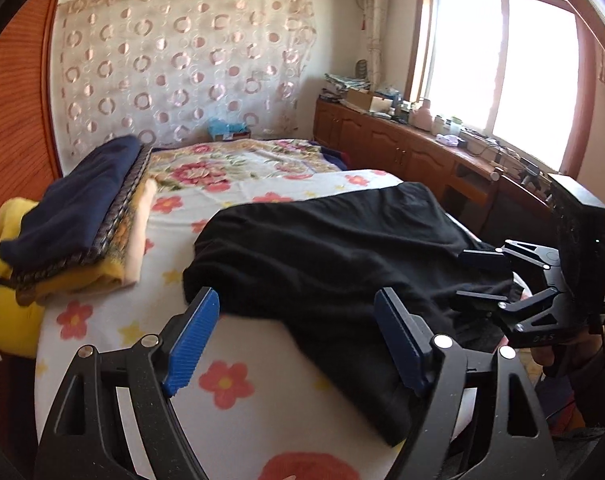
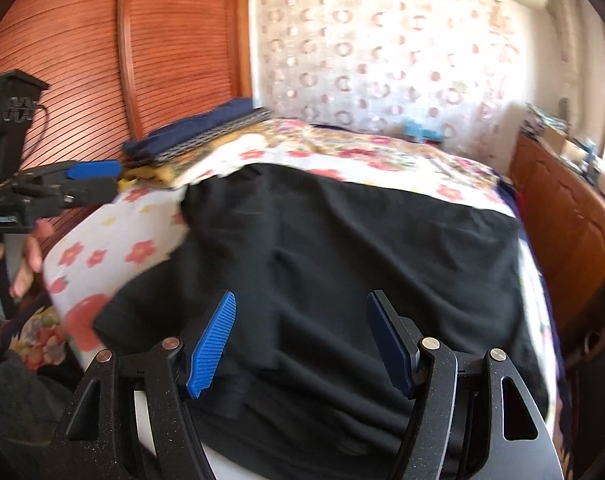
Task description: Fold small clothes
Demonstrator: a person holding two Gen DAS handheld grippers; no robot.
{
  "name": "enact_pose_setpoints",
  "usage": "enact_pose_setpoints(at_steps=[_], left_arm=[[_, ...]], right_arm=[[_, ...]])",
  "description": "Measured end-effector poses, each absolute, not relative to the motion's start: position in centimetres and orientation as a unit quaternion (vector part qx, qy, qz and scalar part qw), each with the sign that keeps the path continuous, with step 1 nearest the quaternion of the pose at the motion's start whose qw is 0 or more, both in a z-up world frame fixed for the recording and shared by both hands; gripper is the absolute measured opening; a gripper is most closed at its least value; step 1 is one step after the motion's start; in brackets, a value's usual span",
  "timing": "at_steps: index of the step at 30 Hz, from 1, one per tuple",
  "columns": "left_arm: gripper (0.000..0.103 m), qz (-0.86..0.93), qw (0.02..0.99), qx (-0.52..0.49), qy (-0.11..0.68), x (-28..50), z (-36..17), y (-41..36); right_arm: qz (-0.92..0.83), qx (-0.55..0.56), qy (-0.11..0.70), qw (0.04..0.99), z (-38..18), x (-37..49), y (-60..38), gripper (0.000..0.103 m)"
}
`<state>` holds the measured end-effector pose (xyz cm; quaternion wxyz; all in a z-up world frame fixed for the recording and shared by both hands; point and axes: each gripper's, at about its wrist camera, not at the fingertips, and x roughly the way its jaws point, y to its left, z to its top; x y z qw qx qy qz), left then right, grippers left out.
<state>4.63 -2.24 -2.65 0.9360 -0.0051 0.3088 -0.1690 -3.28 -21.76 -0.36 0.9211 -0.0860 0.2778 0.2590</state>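
Left wrist view
Left gripper: jaws spread wide, nothing pinched; the near corner of the black garment lies under and between the pads.
Right gripper: seen at the right edge over the garment's far side, jaws apart, holding nothing as far as shows.
Garment: spread on the bed, one edge drooping over the near side.
Step, as I judge it: taking hold of an edge to begin a fold. Bring each gripper down on a corner, bite only the top layer, and lift both evenly so the cloth does not bunch.
Stack: folded clothes at the left, well apart from the garment.

Right wrist view
Right gripper: jaws spread, empty, above the garment, not pinching it.
Left gripper: at the left edge, held in a hand, beside the garment's left edge.
Surface: flowered sheet, soft, so cloth may drag with it.
Room: slatted wooden panel, patterned curtain, wooden cabinets at the right.
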Motion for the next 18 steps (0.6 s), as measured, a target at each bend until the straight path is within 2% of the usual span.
enact_pose_setpoints(at_steps=[7,9,11,13,18], left_arm=[[0.081,-0.141,0.935,-0.034,0.324,4.8,-4.2,0.0],[0.081,-0.141,0.934,-0.036,0.326,4.8,-4.5,0.2],[0.081,-0.143,0.934,-0.035,0.327,4.7,-4.7,0.0],[0.081,-0.147,0.933,-0.034,0.327,4.6,-4.9,-0.1],[0.081,-0.156,0.932,-0.029,0.327,4.3,-5.0,-0.9]], right_arm=[[0.295,-0.123,0.326,0.890,-3.2,-0.5,-18.1,0.069],[0.293,-0.126,0.337,0.886,-3.9,0.4,-17.8,0.053],[0.298,-0.123,0.334,0.886,-3.8,0.9,-17.8,0.015],[0.298,-0.118,0.316,0.893,-3.0,0.9,-18.2,0.009],[0.302,-0.082,0.263,0.913,0.6,-0.3,-20.0,0.007]])
